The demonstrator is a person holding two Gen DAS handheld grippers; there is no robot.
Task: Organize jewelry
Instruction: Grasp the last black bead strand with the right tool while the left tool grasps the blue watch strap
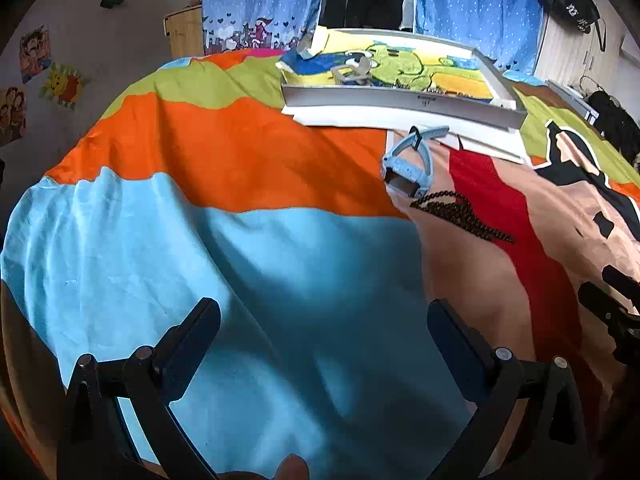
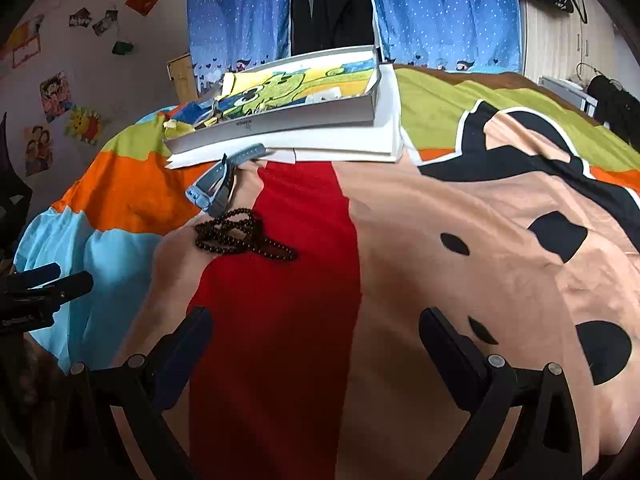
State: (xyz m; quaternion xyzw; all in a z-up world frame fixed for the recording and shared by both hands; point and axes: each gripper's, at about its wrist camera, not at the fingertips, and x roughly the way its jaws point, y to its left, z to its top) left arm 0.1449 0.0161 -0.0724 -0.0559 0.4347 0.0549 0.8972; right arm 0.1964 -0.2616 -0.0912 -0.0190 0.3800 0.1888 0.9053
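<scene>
A dark beaded necklace (image 1: 460,213) lies bunched on the colourful bedspread; it also shows in the right wrist view (image 2: 240,233). Just behind it lies a light blue wristwatch (image 1: 412,162), also seen in the right wrist view (image 2: 218,186). Beyond them a shallow white box (image 1: 400,98) lined with a cartoon cloth holds some small items; it appears in the right wrist view too (image 2: 280,118). My left gripper (image 1: 324,328) is open and empty, low over the blue patch. My right gripper (image 2: 316,328) is open and empty, over the red stripe, short of the necklace.
The box rests on a flat white board (image 2: 360,142) on the bedspread (image 1: 240,152). Blue curtains (image 2: 440,8) hang behind the bed. A wall with pictures (image 2: 56,96) is at the left, and a dark bag (image 1: 612,124) lies at the far right.
</scene>
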